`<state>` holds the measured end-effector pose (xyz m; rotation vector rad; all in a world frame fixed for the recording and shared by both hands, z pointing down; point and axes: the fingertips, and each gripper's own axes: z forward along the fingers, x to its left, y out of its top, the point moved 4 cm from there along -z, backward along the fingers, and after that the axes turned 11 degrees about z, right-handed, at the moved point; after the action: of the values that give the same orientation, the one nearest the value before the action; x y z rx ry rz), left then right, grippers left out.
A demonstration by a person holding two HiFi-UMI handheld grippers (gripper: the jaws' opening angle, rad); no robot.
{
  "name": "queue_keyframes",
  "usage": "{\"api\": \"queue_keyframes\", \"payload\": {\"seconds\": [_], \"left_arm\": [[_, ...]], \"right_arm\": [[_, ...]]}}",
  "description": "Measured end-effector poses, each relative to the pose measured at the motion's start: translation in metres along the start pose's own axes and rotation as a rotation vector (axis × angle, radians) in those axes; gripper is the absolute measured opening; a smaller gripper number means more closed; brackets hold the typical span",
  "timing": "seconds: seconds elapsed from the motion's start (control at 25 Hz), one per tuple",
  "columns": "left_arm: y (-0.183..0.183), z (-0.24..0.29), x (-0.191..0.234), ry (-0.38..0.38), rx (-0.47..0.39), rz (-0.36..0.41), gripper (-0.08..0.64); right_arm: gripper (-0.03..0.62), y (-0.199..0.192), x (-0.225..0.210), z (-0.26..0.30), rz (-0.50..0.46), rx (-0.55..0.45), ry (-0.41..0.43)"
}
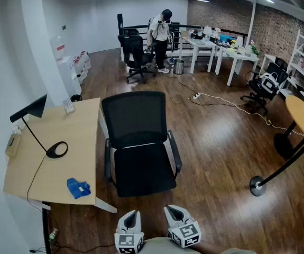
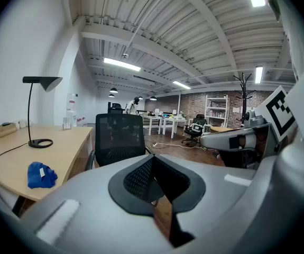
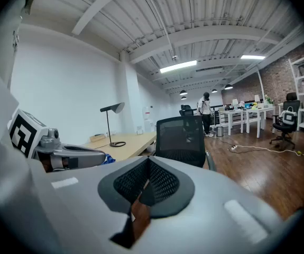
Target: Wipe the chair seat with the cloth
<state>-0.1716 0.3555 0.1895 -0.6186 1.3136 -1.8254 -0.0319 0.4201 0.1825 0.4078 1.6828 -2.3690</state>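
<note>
Where you stand: facing the front of the black chair (image 1: 134,118), with its seat (image 1: 144,173) toward you and its mesh back on the far side.
Left gripper (image 1: 132,214): your jaws are pressed together tip to tip and hold nothing. It sits low at the bottom of the head view, near the seat's front edge but apart from it.
Right gripper (image 1: 174,210): likewise fully closed and empty, just beside your left one and aimed toward the chair.
Cloth (image 1: 78,188): blue and crumpled, lying on the near corner of the desk (image 1: 56,163), left of the seat and well apart from both your grippers.
Lamp (image 1: 31,109): black, standing on the same desk, its round base farther back than the cloth.
Far end: a person (image 1: 161,36) stands by a second black chair (image 1: 136,57).
</note>
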Motion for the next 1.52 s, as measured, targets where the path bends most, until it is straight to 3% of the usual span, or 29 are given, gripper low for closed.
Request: {"api": "queue_keyframes", "payload": {"seconds": [0.32, 0.72, 1.04, 1.28, 1.52], "left_arm": [[0.005, 0.018, -0.020, 0.043, -0.039, 0.033, 0.005], [0.007, 0.024, -0.051, 0.128, 0.017, 0.029, 0.005], [0.007, 0.019, -0.046, 0.198, 0.051, 0.008, 0.005], [0.004, 0.035, -0.021, 0.190, 0.038, -0.017, 0.005], [-0.009, 0.052, 0.048, 0.183, 0.029, -0.058, 0.005]], "right_arm": [[0.000, 0.010, -0.028, -0.011, -0.009, -0.049, 0.021], [0.000, 0.007, -0.063, -0.024, 0.039, -0.036, 0.084], [0.000, 0.008, -0.069, -0.015, 0.058, -0.014, 0.118], [0.000, 0.016, -0.067, 0.011, 0.029, -0.007, 0.097], [0.000, 0.015, -0.037, 0.067, -0.012, 0.046, 0.075]]}}
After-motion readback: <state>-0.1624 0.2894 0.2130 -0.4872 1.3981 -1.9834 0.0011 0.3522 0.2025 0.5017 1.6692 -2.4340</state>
